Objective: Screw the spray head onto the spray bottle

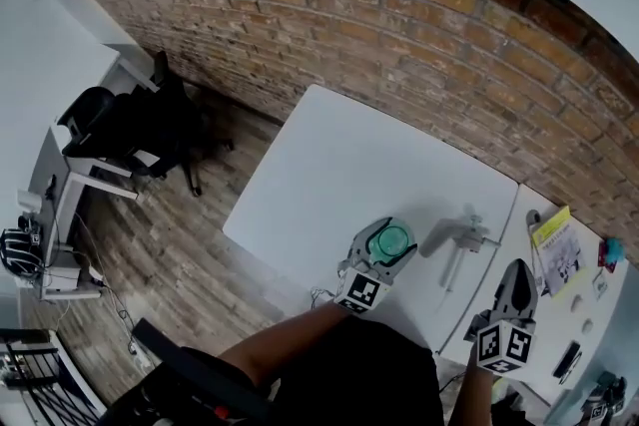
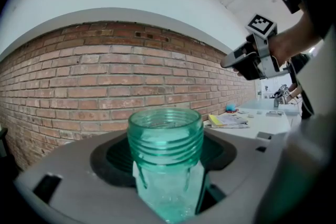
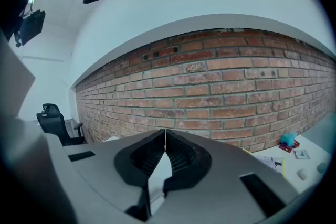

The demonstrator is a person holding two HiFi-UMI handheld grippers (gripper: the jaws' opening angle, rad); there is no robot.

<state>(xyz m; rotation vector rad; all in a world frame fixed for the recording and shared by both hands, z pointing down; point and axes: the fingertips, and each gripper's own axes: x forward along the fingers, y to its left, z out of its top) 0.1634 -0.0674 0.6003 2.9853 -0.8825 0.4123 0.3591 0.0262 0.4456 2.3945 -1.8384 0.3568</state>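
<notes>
Translucent green plastic spray bottle (image 2: 165, 155), ridged screw neck with its mouth open upward, clamped upright between left gripper (image 1: 387, 244) fingers (image 2: 113, 162), pale spray head with dip tube (image 1: 461, 242) lying on white surface (image 1: 329, 165) at three o'clock of the bottle, right gripper (image 3: 165, 145) fingers closed together, at five o'clock.

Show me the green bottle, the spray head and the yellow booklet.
green bottle (image 2: 165, 136), left gripper view, on its threaded neck.
spray head (image 1: 467, 236), head view, on its white body.
yellow booklet (image 1: 555, 249), head view, on its cover.
</notes>
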